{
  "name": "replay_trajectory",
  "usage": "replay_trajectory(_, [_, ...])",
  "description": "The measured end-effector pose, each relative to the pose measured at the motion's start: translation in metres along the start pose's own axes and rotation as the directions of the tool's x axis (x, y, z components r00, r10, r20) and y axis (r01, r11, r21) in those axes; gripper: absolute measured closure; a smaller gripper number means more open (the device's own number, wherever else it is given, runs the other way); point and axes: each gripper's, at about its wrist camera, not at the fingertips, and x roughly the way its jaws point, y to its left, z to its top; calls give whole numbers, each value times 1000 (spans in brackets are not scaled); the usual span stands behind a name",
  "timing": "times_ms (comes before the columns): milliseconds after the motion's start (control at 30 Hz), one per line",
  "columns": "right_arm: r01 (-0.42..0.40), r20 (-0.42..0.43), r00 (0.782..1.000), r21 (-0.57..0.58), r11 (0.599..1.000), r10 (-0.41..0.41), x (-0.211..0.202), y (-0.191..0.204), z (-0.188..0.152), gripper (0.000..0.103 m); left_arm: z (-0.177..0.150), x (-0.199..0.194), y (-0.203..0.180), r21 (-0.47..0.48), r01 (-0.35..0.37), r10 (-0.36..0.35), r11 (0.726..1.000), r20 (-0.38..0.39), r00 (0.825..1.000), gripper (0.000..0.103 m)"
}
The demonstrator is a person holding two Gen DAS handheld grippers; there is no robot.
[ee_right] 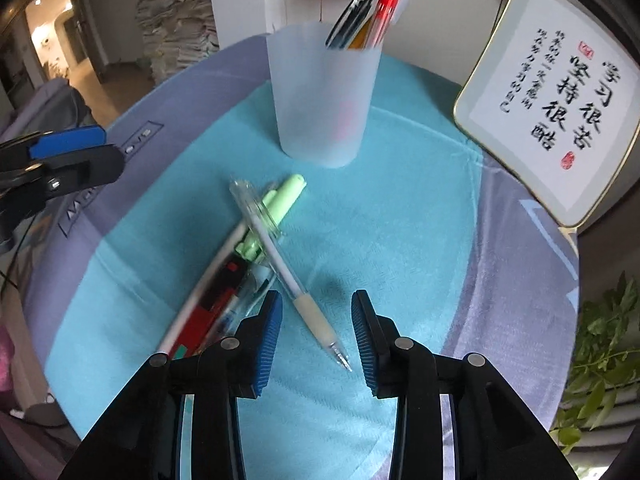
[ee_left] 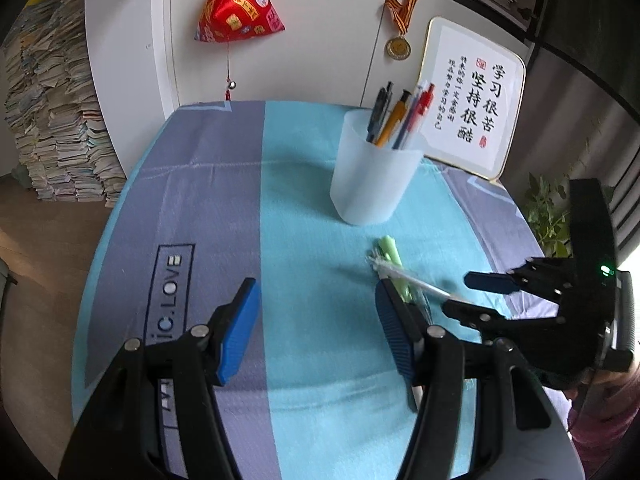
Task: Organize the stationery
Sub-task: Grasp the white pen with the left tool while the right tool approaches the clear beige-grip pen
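Our left gripper (ee_left: 316,320) hangs at the left over the striped cloth (ee_left: 208,184), its fingers (ee_left: 238,332) wide and empty. Just right of it lies the loose pile on the tabletop: a white pen (ee_right: 200,284), a red-and-black one (ee_right: 212,308), a pale green highlighter (ee_right: 280,200), and across them a clear gel pen (ee_right: 288,276) with a soft rubbery grip. Our right gripper (ee_right: 316,336) hovers with fingers apart, nothing held, straddling that grip section. We judge it best to close there, where the ribbed pads bite rubber rather than slick barrel, then lift straight so the crossed highlighter does not roll. Beyond stands the frosted plastic cup (ee_right: 324,92), smooth, tapered, already holding upright pens (ee_right: 368,16).
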Motion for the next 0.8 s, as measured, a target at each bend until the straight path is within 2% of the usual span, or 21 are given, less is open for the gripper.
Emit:
replay_trajectory(100, [-1, 1, 1000, 11, 1000, 1, 5, -3, -1, 70, -6, 2, -4, 11, 1, -1, 1000, -20, 1000, 45])
replay_trajectory(200, [3, -18, 1000, 59, 998, -2, 2, -7, -2, 92, -13, 7, -11, 28, 4, -2, 1000, -44, 999, 45])
replay_trajectory(267, [32, -39, 999, 119, 992, -27, -2, -16, -9, 92, -17, 11, -18, 46, 5, -2, 999, -60, 998, 45])
replay_trajectory(367, [20, -59, 998, 213, 977, -7, -11, -27, -21, 92, -21, 18, -28, 74, 12, -7, 997, -80, 997, 45])
replay_trajectory(633, [-24, -61, 997, 254, 967, 41, -35, -34, -60, 92, -17, 55, -41, 78, -19, 30, 997, -140, 990, 46])
replay_trajectory(800, [-48, -19, 998, 310, 949, 56, -41, -38, -68, 92, -10, 74, -46, 74, -63, 75, 995, -175, 982, 47])
